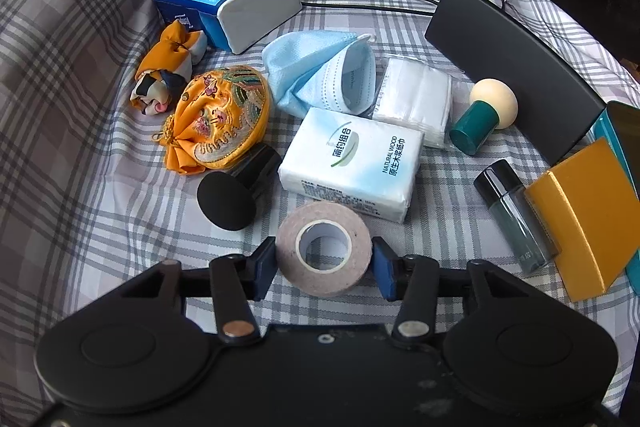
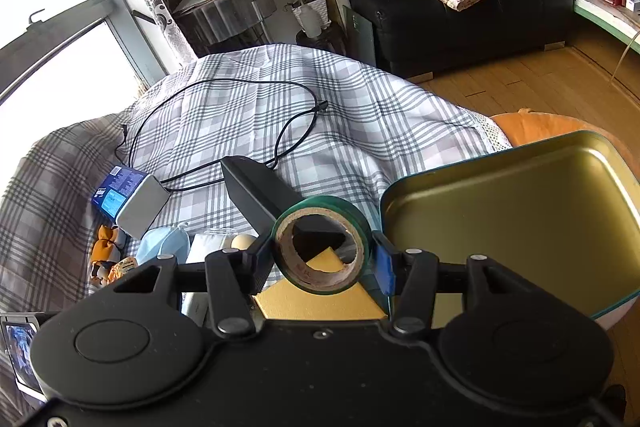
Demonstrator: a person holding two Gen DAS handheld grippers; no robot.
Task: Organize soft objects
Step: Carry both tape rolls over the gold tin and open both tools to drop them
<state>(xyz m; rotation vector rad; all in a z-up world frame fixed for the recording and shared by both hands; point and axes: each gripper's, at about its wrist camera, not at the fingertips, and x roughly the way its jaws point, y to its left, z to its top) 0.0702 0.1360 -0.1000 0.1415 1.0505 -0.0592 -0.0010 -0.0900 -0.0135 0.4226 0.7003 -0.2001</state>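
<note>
On the checked cloth (image 1: 100, 131), my left gripper (image 1: 324, 261) brackets the beige tape roll (image 1: 323, 247), blue pads at either side; whether they press or merely flank it I cannot tell. Just beyond lie the soft things to sort: tissue pack (image 1: 352, 163), blue face mask (image 1: 320, 71), embroidered pouch (image 1: 224, 115). My right gripper (image 2: 322, 255) is clamped on the green tape roll (image 2: 320, 247), carried upright beside the open gold tin (image 2: 520, 219), likely to keep the hard items apart from the soft ones.
</note>
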